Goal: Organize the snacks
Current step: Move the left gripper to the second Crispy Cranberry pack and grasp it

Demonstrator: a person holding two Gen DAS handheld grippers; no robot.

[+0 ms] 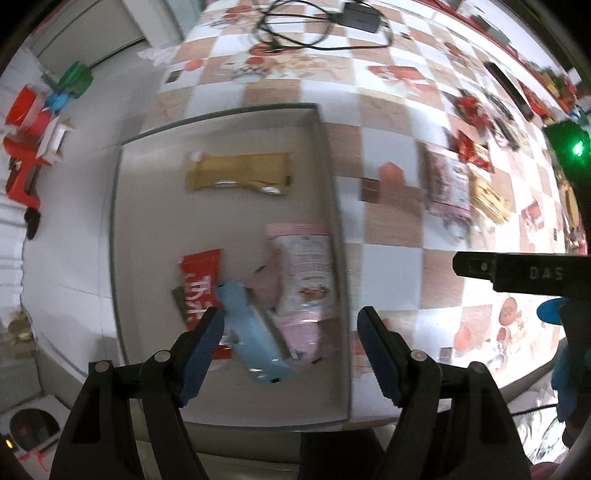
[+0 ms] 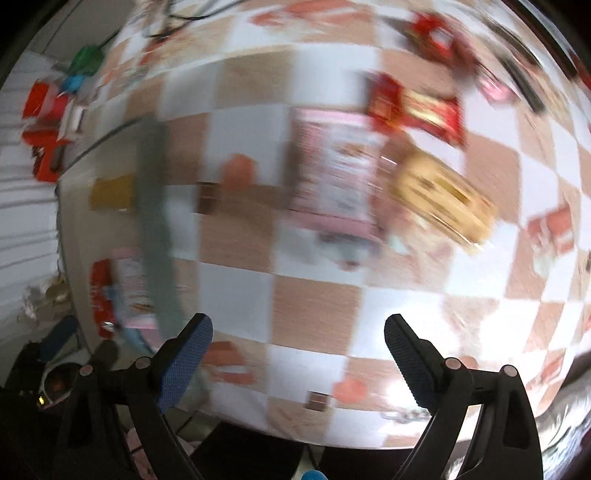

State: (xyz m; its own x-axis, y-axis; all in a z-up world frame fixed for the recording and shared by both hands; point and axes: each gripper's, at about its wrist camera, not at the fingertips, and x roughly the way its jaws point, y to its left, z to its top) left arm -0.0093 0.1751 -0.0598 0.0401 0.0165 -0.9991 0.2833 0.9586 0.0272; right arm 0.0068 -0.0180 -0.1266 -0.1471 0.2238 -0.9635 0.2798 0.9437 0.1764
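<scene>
My left gripper points straight down over a grey open box, jaws open and nothing between them. In the box lie a tan bar, a pink packet, a red packet and a light blue packet, the last just under my left finger. Right of the box, a pink packet, a yellow one and red ones lie on the checkered tablecloth. My right gripper hangs open and empty over bare cloth, short of the pink packet and yellow packet. The right wrist view is blurred.
A black adapter with a looped cable lies at the table's far side. Red and green plastic items sit on the pale floor to the left. More red snacks lie beyond the pink packet. The box wall stands left of my right gripper.
</scene>
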